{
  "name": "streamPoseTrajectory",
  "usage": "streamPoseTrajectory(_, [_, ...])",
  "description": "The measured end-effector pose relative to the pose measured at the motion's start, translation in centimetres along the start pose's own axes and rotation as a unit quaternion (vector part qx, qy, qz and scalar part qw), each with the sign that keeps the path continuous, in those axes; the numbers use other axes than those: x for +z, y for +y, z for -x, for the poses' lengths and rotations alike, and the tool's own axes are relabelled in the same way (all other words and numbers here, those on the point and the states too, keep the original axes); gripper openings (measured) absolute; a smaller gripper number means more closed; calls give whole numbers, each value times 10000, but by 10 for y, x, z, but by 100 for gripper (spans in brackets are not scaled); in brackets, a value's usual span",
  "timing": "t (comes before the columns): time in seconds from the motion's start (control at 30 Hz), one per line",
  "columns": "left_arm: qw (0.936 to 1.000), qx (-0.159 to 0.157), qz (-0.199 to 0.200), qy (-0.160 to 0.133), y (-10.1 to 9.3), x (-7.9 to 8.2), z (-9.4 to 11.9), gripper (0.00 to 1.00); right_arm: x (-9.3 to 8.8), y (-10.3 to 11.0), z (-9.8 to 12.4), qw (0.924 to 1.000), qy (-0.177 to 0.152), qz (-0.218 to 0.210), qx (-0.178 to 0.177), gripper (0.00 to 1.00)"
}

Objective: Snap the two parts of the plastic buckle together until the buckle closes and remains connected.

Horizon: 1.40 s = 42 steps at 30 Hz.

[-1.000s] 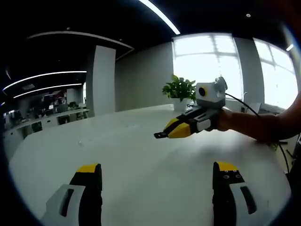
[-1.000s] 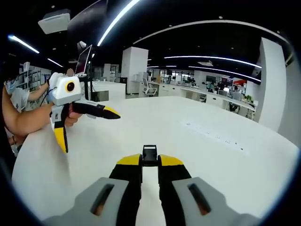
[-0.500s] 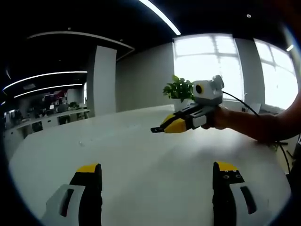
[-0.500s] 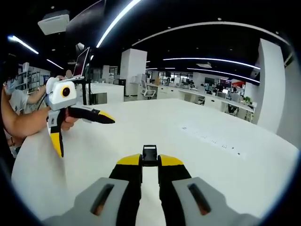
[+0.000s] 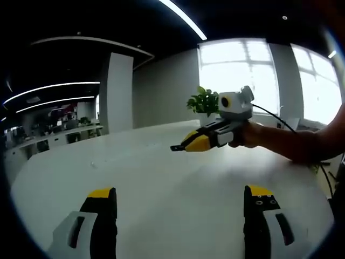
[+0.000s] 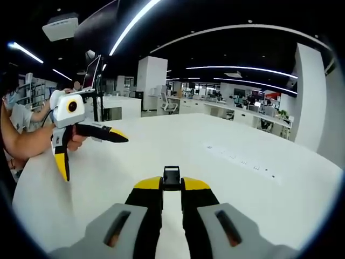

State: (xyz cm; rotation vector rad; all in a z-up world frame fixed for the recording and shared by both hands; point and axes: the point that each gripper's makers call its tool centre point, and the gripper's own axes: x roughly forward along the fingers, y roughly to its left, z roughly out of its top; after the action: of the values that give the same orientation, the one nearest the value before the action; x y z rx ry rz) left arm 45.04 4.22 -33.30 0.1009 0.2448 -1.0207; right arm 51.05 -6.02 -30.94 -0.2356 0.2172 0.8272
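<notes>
In the right gripper view my right gripper [image 6: 171, 185] is shut on a small black plastic buckle part [image 6: 171, 176], which sticks out past the yellow fingertips above the white table [image 6: 232, 183]. The left gripper view shows the same right gripper [image 5: 187, 145] at centre right, hovering over the table [image 5: 161, 183] with the black buckle part [image 5: 175, 148] at its tip. My left gripper [image 5: 180, 198] stands wide open with nothing between its jaws. It also appears at the left as the left gripper [image 6: 94, 157], jaws spread, held by a hand.
A potted plant [image 5: 205, 101] stands at the table's far edge before bright windows. A person's forearm [image 5: 302, 143] reaches in from the right. A laptop screen on a stand [image 6: 95, 69] rises behind the left hand. Office desks and chairs lie beyond the table.
In the left gripper view the right gripper with the buckle part has drifted a little left and up. In the right gripper view the left gripper has shifted slightly left.
</notes>
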Motion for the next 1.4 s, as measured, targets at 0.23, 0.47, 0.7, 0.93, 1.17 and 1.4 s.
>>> streamPoseTrajectory(0.23, [10000, -3, 22, -12, 0, 1, 0, 99, 0, -7, -1, 10000, -15, -32, -50, 10])
streamPoseTrajectory(0.47, [9999, -119, -39, -8, -7, 1, -2, 99, 3, -13, -4, 10000, -10, -9, -86, 10])
streamPoseTrajectory(0.7, [10000, -79, 24, -27, -3, 1, -1, 99, 3, -21, -8, 9999, -22, -47, -133, 10])
streamPoseTrajectory(0.93, [9999, -125, 14, -17, -6, 1, -3, 99, 0, -26, -9, 9999, 37, -29, -158, 10])
streamPoseTrajectory(1.17, [9999, -115, 27, -23, -5, 1, -3, 99, 1, -27, -12, 9999, 13, -45, -166, 10])
streamPoseTrajectory(1.4, [9999, -139, 22, -18, -7, 0, -3, 99, 0, -31, -16, 9998, 66, -33, -169, 10])
